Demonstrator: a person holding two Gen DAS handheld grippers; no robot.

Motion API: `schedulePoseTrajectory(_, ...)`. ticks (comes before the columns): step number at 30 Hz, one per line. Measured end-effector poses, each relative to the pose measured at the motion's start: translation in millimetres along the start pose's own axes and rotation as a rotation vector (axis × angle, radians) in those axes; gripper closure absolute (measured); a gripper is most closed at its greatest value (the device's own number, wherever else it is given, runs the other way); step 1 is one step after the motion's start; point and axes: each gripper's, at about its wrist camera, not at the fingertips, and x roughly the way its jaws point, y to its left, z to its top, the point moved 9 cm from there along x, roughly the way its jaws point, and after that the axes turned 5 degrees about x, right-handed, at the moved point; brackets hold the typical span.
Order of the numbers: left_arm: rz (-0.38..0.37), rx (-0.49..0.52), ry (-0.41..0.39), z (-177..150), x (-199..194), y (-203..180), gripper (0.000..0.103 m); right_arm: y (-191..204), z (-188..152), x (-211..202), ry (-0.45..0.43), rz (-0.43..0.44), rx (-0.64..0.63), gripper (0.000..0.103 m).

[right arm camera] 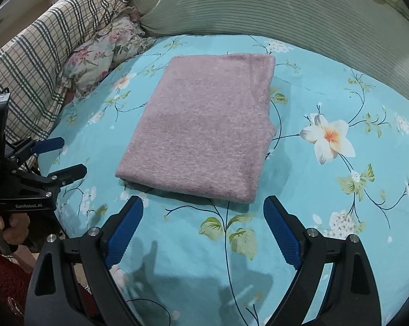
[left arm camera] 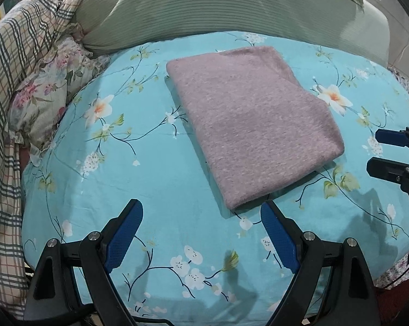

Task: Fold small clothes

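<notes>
Fingers of both grippers stand wide with nothing between them: the left gripper (left arm camera: 201,233) hangs just short of the near left corner of the folded pink garment (left arm camera: 253,125), the right gripper (right arm camera: 203,231) just short of its near edge. That garment lies flat on the bed (left arm camera: 155,179), beyond both sets of fingers, its long axis running away from them toward the green pillow (left arm camera: 204,8). Neither gripper is clearly nearer. Judging by its neat rectangle, the fold looks finished. How many layers lie beneath the top face is hidden, and the far edge by the pillow is hard to read
</notes>
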Motion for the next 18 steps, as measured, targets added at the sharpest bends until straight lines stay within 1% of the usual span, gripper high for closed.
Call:
schedulePoseTrajectory(9, -0.014, -0.01, 0.036, -3, 9, -7, 0.014, 8, -5, 13, 0.032, 0.012, -0.01, 0.013)
schedulePoseTrajectory(18, -0.019, -0.02, 0.022, 4, 8, -6, 0.014, 9, -2, 18, 0.038, 0.01, -0.019, 0.013)
